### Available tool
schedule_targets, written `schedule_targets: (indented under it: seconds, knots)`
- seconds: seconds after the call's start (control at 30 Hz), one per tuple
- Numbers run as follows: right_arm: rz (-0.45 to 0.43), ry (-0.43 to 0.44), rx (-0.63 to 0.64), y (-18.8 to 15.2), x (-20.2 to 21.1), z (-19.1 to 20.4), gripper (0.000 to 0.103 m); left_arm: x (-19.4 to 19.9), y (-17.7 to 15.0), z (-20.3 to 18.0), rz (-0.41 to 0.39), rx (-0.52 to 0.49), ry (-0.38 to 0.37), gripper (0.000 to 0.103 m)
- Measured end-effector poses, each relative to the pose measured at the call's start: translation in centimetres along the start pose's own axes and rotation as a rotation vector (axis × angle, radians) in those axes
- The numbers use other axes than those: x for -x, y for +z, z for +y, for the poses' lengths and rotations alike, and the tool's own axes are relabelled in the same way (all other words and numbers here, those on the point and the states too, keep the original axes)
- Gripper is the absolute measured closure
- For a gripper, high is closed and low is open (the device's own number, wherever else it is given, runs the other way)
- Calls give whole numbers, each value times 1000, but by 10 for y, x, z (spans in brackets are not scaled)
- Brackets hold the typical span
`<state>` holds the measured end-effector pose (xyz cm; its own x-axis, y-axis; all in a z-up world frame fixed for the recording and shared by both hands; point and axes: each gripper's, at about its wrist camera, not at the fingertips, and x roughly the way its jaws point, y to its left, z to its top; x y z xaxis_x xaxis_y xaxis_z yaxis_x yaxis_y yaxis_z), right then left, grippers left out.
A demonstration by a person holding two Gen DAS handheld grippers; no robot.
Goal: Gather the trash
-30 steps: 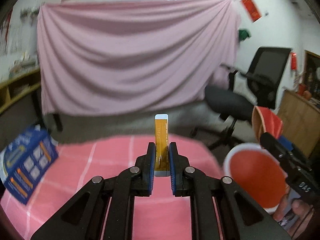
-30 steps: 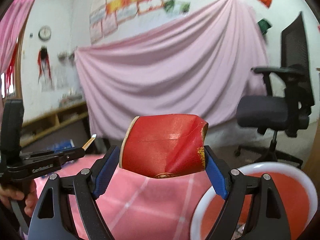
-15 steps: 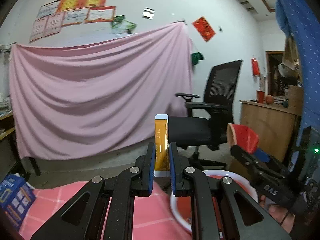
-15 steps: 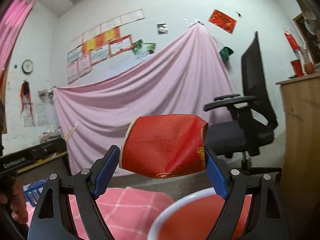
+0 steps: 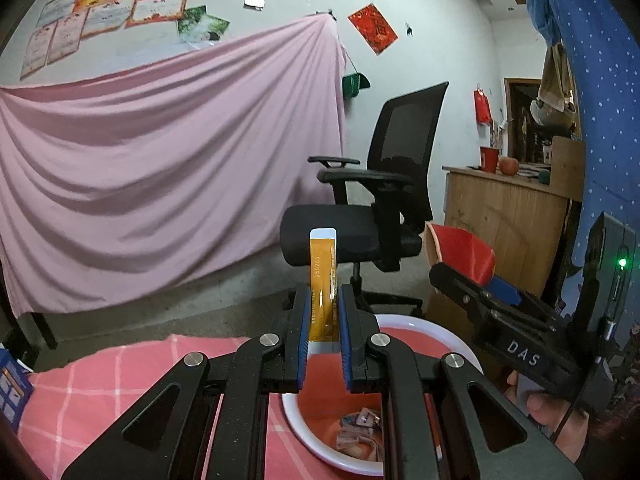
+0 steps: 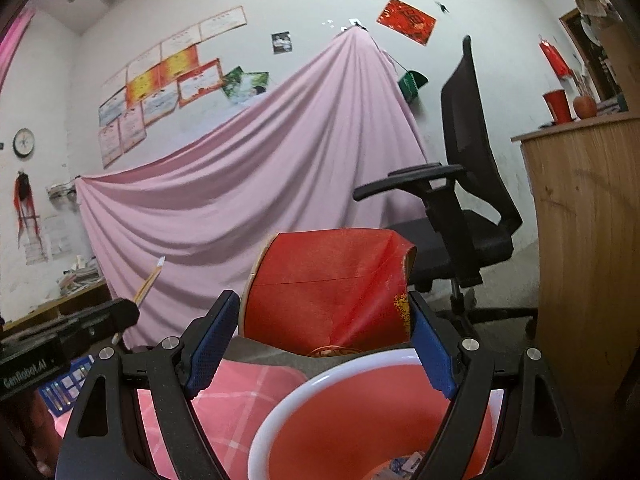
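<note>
In the left wrist view, the left gripper (image 5: 323, 334) pinches a thin orange packet (image 5: 323, 280) that stands upright above the near rim of the red basin (image 5: 420, 326), which has some scraps inside. In the right wrist view, the right gripper (image 6: 320, 344) grips a crushed red paper cup (image 6: 328, 292) wide between its blue pads, just above the red basin (image 6: 280, 412) on the pink checked cloth (image 6: 232, 392).
</note>
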<state>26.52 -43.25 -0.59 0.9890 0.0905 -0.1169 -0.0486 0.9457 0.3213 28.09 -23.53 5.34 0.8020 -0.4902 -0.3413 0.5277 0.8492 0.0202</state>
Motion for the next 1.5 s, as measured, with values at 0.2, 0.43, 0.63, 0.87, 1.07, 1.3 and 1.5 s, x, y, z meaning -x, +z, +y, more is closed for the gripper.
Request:
schedule_targets:
  seconds: [0.2,0.43,0.63,0.87,1.07,1.3,1.5]
  knots:
    - [50,-12,-20,-3,-6,-6,21,-12,-6,0,56,27,-17,92]
    - [107,-26,-46,-7,-14,-13,20,-21,-8,1,108,56,-40,92]
    - [153,-44,-60,-11,-19,-18,17,-26,-9,2,153,68,-52,92]
    - [178,-51,-53,-12,-23,-17,17,-27,-13,8,174,84,-45,92]
    - [174,-60,-49,-12,-22,-14,17,-21,-15,19,170,117,-35,78]
    - [151,-75,-29,-10,-15,-6,15,-4,-15,36,145,153,0,67]
    - [116,-81,3,-8,0,8,8,23,-19,53,100,186,37,53]
